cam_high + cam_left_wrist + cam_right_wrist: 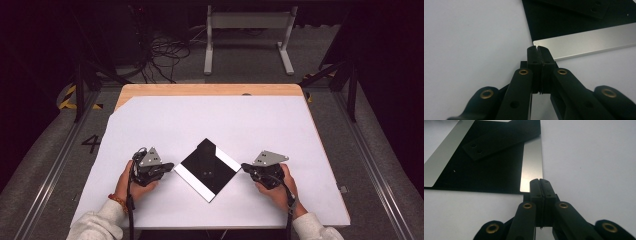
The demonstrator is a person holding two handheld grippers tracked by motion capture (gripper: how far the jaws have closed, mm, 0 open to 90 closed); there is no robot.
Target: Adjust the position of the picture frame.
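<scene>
Room: dark floor with metal rails either side, a white frame stand [248,37] and loose cables [165,55] beyond the far end. Table [210,90]: light wood, covered almost wholly by a white sheet [210,122]. Black square panel [205,167]: lies flat on the sheet, centre-near, between the two grippers, turned as a diamond with one corner toward the far edge and one toward the person; silver strips [227,160] run along its two opposite edges, far-right and near-left. A black bar [499,141] with two holes lies on it, long axis slanting across the panel. Left gripper [170,166]: held level in the left hand [131,182], aimed at the panel's left corner, jaws pressed together on nothing, tips at the strip's end [584,41]. Right gripper [245,167]: held level in the right hand [282,187], aimed at the right corner, jaws likewise clenched and empty, tips at the other strip's end.
</scene>
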